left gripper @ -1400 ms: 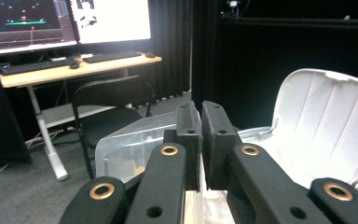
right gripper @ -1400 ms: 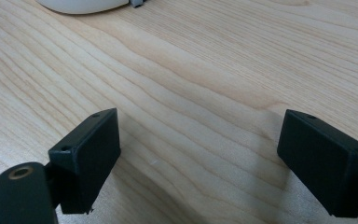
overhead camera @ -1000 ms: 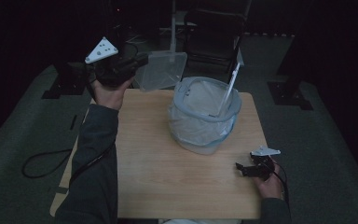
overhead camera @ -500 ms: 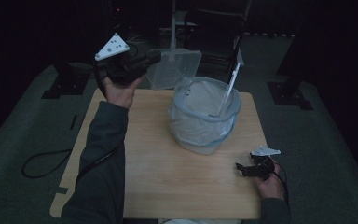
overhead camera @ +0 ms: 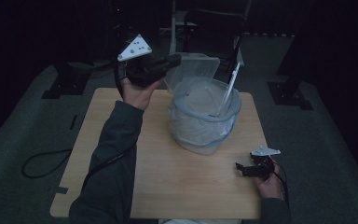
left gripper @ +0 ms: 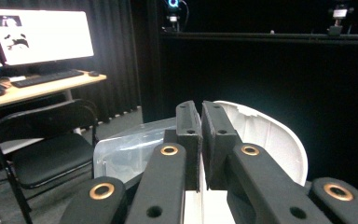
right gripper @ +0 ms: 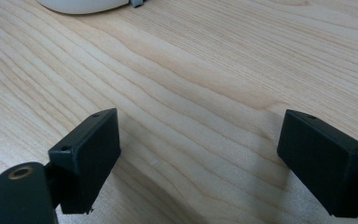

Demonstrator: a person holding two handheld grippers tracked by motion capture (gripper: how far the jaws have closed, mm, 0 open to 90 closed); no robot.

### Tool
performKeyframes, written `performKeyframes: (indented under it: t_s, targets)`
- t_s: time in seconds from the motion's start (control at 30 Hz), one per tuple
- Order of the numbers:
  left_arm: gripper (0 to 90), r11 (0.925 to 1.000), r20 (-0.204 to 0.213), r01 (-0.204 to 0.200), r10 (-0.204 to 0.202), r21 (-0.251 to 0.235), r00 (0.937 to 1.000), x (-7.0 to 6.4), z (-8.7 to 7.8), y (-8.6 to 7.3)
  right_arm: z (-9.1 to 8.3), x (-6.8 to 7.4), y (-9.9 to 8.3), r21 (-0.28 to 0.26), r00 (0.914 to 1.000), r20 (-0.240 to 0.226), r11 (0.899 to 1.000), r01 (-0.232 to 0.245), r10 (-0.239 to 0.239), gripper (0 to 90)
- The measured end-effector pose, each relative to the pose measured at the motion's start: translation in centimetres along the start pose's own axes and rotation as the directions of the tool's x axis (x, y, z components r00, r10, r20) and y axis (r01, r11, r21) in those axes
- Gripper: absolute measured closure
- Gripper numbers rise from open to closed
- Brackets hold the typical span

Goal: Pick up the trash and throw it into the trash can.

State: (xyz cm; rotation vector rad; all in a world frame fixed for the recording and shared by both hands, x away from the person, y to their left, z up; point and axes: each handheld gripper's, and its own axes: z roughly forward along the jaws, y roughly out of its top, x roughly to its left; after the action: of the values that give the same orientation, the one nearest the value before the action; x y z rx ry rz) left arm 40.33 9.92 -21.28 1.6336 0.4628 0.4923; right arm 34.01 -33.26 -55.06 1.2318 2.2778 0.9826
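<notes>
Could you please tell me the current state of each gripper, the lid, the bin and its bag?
Left gripper: raised above the table's far edge, fingers shut on the lid.
Lid: white, held up off the bin.
Bin: upright on the table, uncovered.
Bag: lining the bin, folded over its rim.
Right gripper: low over the table, open, holding nothing.

The right gripper (right gripper: 200,161) hangs low over the wooden table (right gripper: 205,79), its two black jaws standing wide apart with nothing between them but bare light-coloured wood grain. The left-hand jaw rises from the bottom left corner of the view, a brass-ringed pivot showing on its arm; the other jaw comes in at the lower right edge. At the top edge, left of centre, sits the rounded white base of a bin (right gripper: 81,5), with a small grey piece just beside it.
</notes>
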Motion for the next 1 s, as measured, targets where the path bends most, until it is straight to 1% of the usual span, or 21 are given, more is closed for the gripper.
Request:
performKeyframes:
  t_s: [0.07,0.1,0.13,0.17,0.2,0.23,0.27,0.33,0.47,0.5,0.53,0.63,0.67,0.73,0.77,0.8,0.83,0.87,0.9,0.97,1.0]
  targets:
    - [87.8,0.9999,0.025,0.011,-0.011,-0.009,0.9996,-0.3,0.5,-0.1,0.0,0.0,0.0,0.000,1.0000,0.000,1.000,0.000,0.000,12.3]
    - [87.6,0.9999,0.025,0.011,-0.011,-0.009,0.9996,-0.3,0.5,-0.1,0.0,0.0,0.0,0.000,1.0000,0.000,1.000,0.000,0.000,12.3]
    - [86.9,0.9996,0.096,0.013,-0.010,-0.024,0.9953,-0.6,1.2,-0.3,0.0,0.0,0.0,0.000,1.0000,0.000,1.000,0.000,0.000,12.3]
    - [84.6,0.9997,0.099,0.011,-0.008,-0.023,0.9950,-0.7,1.5,-0.4,0.0,0.0,0.0,0.000,1.0000,0.000,1.000,0.000,0.000,12.3]
    - [78.3,0.9997,0.099,0.011,-0.008,-0.023,0.9950,-0.7,1.5,-0.4,0.0,0.0,0.0,0.000,1.0000,0.000,1.000,0.000,0.000,12.3]
    - [74.9,0.9999,0.096,0.004,-0.002,-0.016,0.9953,-0.9,1.8,-0.5,0.0,0.0,0.0,0.000,1.0000,0.001,1.000,0.000,0.000,12.3]
    - [73.2,1.0000,0.116,-0.004,0.005,-0.006,0.9933,-1.1,2.1,-0.6,0.0,0.0,0.0,0.000,1.0000,0.000,1.000,0.000,0.000,12.3]
    - [71.1,1.0000,0.113,-0.006,0.006,-0.007,0.9936,-1.1,2.2,-0.7,0.0,0.0,0.0,0.000,1.0000,0.000,1.000,0.000,0.000,12.3]
    - [67.8,1.0000,0.105,-0.006,0.006,0.000,0.9944,-0.9,2.1,-1.0,0.0,0.0,0.0,0.000,1.0000,0.000,1.000,0.000,0.000,12.3]
    - [67.8,1.0000,0.100,-0.002,0.002,-0.001,0.9950,-0.7,2.1,-1.1,0.0,0.0,0.0,0.000,1.0000,0.000,1.000,0.000,0.000,12.3]
    - [65.8,0.9999,0.088,0.009,-0.009,0.007,0.9961,-0.4,1.9,-1.4,0.0,0.0,0.0,0.000,1.0000,0.000,1.000,0.000,0.000,12.3]
    - [63.9,0.9997,0.081,0.020,-0.021,0.015,0.9965,0.0,1.9,-1.7,0.0,0.0,0.0,0.000,1.0000,0.000,1.000,0.000,0.000,12.3]
    - [62.0,0.9992,0.065,0.027,-0.029,0.028,0.9974,0.3,1.8,-2.2,0.0,0.0,0.0,0.000,1.0000,0.000,1.000,0.000,0.000,12.3]
    - [60.9,0.9984,0.055,0.037,-0.039,0.042,0.9977,0.7,1.8,-2.8,0.0,0.0,0.0,0.000,1.0000,0.000,1.000,-0.001,0.001,12.3]
    - [60.3,0.9984,0.055,0.037,-0.039,0.042,0.9977,0.7,1.8,-2.8,0.0,0.0,0.0,0.000,1.0000,0.000,1.000,-0.001,0.001,12.2]
    - [59.8,0.9973,0.042,0.049,-0.052,0.055,0.9978,1.1,1.9,-3.5,0.0,0.0,0.0,0.000,1.0000,0.000,1.000,-0.001,0.001,12.3]
    - [59.7,0.9973,0.042,0.049,-0.052,0.055,0.9978,1.1,1.9,-3.5,0.0,0.0,0.0,0.000,1.0000,-0.001,1.000,-0.001,0.001,12.3]
    - [59.7,0.9965,0.039,0.056,-0.058,0.062,0.9975,1.4,1.9,-3.9,0.0,0.0,0.0,0.000,1.0000,-0.001,1.000,-0.001,0.001,12.3]
    - [58.8,0.9951,0.027,0.071,-0.073,0.070,0.9970,1.8,1.9,-4.6,0.0,0.0,0.0,-0.001,1.0000,-0.001,1.000,-0.002,0.002,12.2]
    - [58.1,0.9933,0.015,0.086,-0.087,0.077,0.9961,2.4,1.9,-5.3,0.0,0.0,0.0,-0.001,1.0000,0.000,1.000,-0.001,0.001,12.3]
    - [57.8,0.9933,0.015,0.086,-0.087,0.077,0.9961,2.4,1.9,-5.3,0.0,0.0,0.0,-0.001,1.0000,0.000,1.000,-0.001,0.001,12.3]
